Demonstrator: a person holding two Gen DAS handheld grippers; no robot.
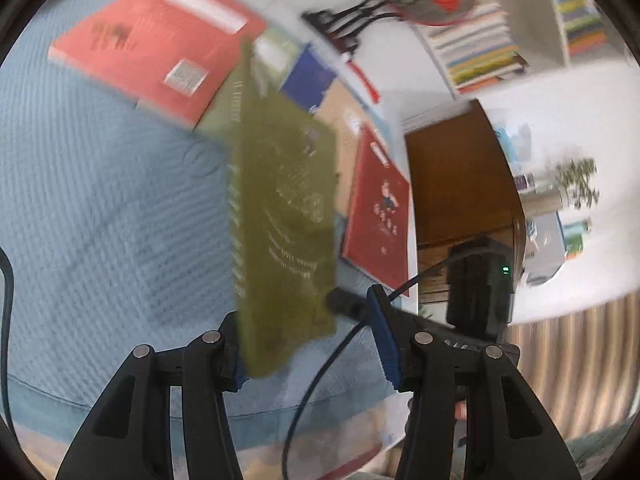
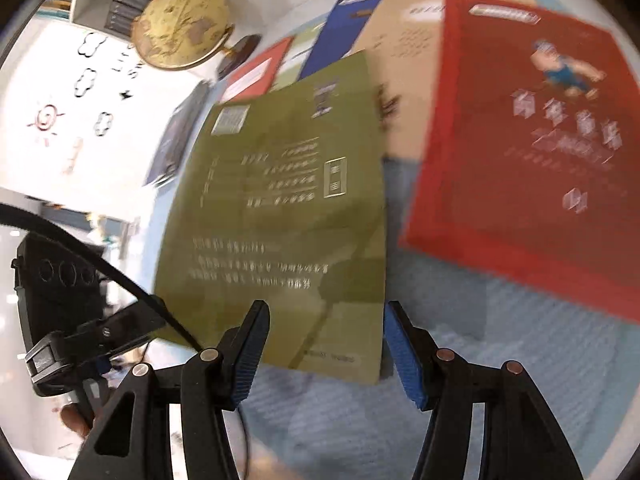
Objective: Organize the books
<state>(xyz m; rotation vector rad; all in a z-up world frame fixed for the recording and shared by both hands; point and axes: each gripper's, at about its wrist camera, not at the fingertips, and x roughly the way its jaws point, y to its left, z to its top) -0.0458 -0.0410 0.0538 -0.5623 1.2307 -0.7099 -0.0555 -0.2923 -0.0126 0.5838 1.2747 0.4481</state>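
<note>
Olive-green book (image 2: 280,200): softcover, pale print on the cover, tilted up on edge over the blue quilted bed cover (image 1: 100,200). The spine faces the left wrist view, the cover faces the right. Motion blur hides whether its bottom edge rests on the cover or hangs just above it.

Step in hand, as judged: one book picked out of the loose spread and being brought upright between the two tools. Sorting is at an early stage, as most books lie flat.

Next move, as judged: get a firm pinch on the lower edge. Then carry the book to a pile or to the bookshelf (image 1: 480,48) without letting it flop.

Left gripper (image 1: 308,340): jaws partly spread. The book's lower corner sits between them, against one finger. The opposite blue pad stands clear, so no pinch is seen.

Right gripper (image 2: 326,336): jaws partly spread. The book's bottom edge lies just ahead, between the pads. One pad overlaps the cover and the other is just beside the book's edge. Contact cannot be told.

Neighbouring items:
- Red book with cartoon figure (image 2: 520,140), flat, just beside.
- Tan book (image 2: 404,60) and blue book (image 2: 352,24), behind it, overlapping.
- Salmon-red book (image 1: 152,48), farther off on the bed cover.
- Gold globe (image 2: 184,20), well apart, beyond the bed's edge.
</note>
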